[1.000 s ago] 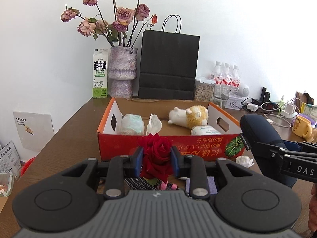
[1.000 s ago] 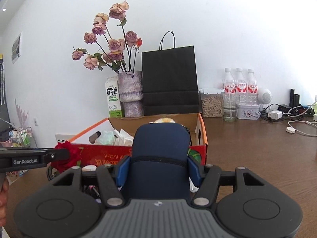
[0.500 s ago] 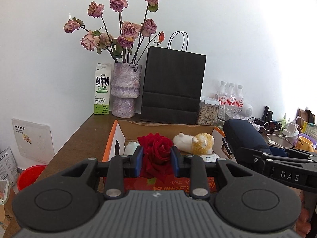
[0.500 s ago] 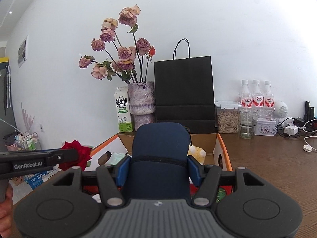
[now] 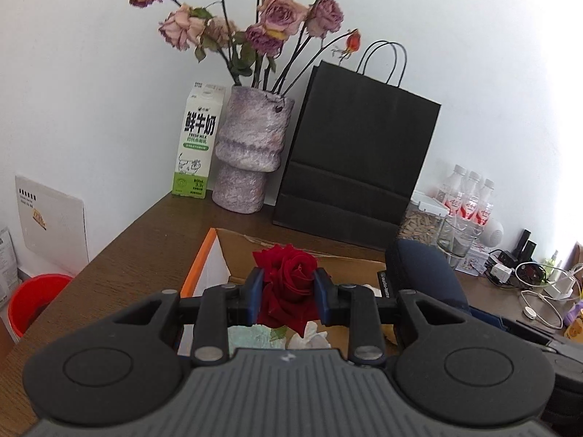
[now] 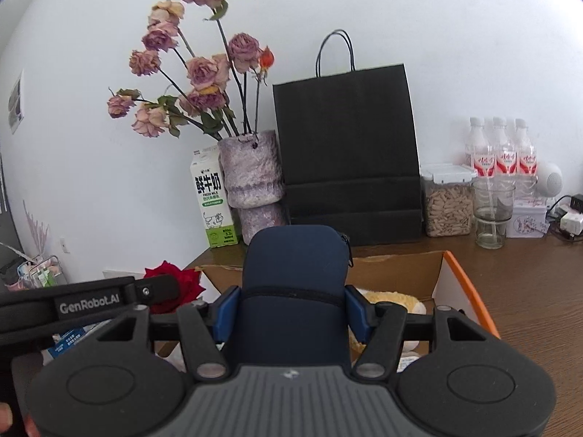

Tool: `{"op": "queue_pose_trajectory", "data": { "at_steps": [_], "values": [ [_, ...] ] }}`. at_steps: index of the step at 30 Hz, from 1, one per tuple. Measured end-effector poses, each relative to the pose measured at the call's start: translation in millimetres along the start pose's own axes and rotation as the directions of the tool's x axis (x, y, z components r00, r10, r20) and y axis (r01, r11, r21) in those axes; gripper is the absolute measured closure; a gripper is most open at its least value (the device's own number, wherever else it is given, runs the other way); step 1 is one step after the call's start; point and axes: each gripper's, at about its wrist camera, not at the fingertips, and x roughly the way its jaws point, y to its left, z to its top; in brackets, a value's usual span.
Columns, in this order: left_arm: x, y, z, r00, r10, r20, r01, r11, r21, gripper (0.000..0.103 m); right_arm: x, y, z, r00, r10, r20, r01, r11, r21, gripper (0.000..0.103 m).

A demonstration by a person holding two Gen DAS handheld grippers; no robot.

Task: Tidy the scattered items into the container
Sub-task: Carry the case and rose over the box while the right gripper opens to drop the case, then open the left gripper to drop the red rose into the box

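The left gripper (image 5: 286,293) is clamping a red fabric rose (image 5: 288,287) above the orange-rimmed cardboard box's (image 5: 204,258) left end, while the right gripper (image 6: 291,315) is pinching an upright navy zip pouch (image 6: 295,284) over its right end.

The left gripper (image 5: 287,293) is level, its jaws pressed in on a red rose (image 5: 291,287) that fills the gap between the blue pads (image 5: 255,296). The right gripper (image 6: 291,313) is also level, its jaws spread wide and clamped on both sides of a navy pouch (image 6: 295,273) that stands upright between them, rising above the fingertips.
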Motion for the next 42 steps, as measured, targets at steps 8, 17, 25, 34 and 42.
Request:
{"op": "queue_pose_trajectory", "data": {
  "at_steps": [8, 17, 25, 34, 42],
  "values": [
    [21, 7, -20, 0.998, 0.046, -0.05, -0.044, 0.998, 0.046, 0.073, 25, -3, -20, 0.998, -0.004, -0.058, 0.003, 1.0, -0.014, 0.044],
    [16, 2, -26, 0.998, 0.066, -0.018, -0.065, 0.995, 0.077, 0.054, 18, -2, -24, 0.998, -0.024, -0.052, 0.022, 0.999, -0.039, 0.039],
    [-5, 9, -19, 0.984, 0.152, 0.088, -0.155, 0.988, 0.023, 0.0, -13, -8, -20, 0.998, -0.057, 0.039, 0.057, 0.998, -0.008, 0.0],
    [-6, 4, -22, 0.982, 0.161, 0.101, -0.166, 0.985, 0.048, 0.0, -31, -2, -17, 0.996, -0.046, 0.075, 0.048, 0.998, -0.032, 0.0],
    [-7, 4, -24, 0.982, 0.16, 0.101, -0.166, 0.985, 0.054, 0.0, -34, -2, -19, 0.996, -0.052, 0.073, 0.054, 0.998, -0.036, 0.0]
  ]
}}
